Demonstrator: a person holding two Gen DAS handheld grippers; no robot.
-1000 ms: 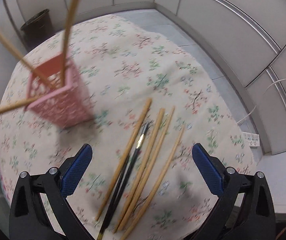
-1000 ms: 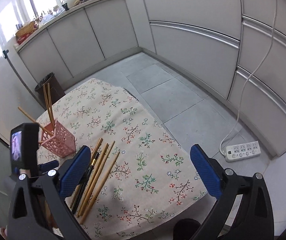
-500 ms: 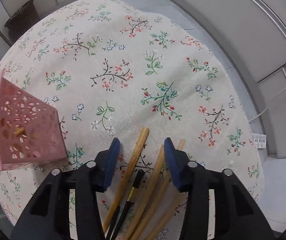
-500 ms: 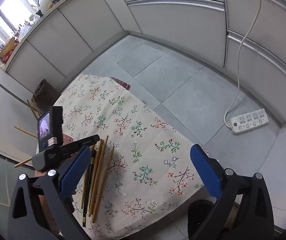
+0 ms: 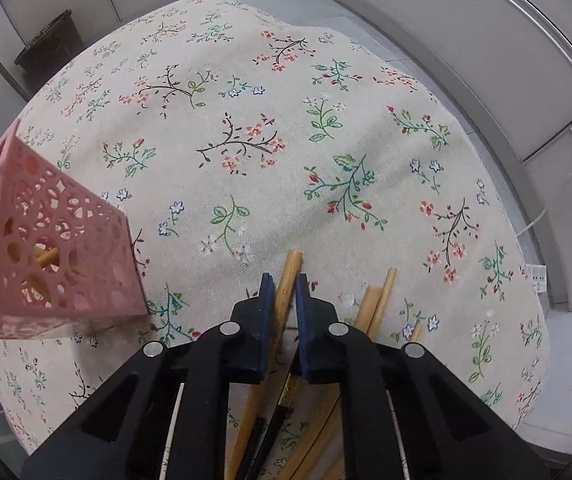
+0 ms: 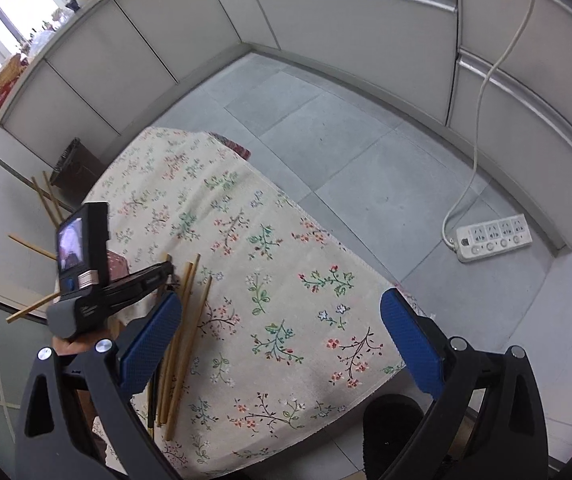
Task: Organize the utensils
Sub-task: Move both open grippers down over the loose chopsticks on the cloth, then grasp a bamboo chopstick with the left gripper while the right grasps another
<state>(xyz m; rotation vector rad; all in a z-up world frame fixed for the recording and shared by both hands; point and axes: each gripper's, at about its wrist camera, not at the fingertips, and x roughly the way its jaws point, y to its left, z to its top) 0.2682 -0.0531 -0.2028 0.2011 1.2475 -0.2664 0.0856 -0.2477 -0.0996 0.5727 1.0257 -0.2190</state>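
The worktop (image 5: 326, 128) is covered edge to edge by a cream cloth printed with small flower sprigs (image 6: 286, 280). On it a pink openwork holder (image 5: 58, 264) stands at the left side, with wooden sticks leaning out of it. Near the front edge lies a loose bundle of bamboo chopsticks (image 6: 184, 332), roughly side by side, with a dark, slim utensil (image 5: 282, 400) lying among them. The rest of the cloth is bare.

- floral tablecloth (image 6: 270, 272) covering the table, middle of frame
- white power strip (image 6: 494, 237) on the grey floor, right side
- dark bin (image 6: 71, 165) upper left by the cabinets
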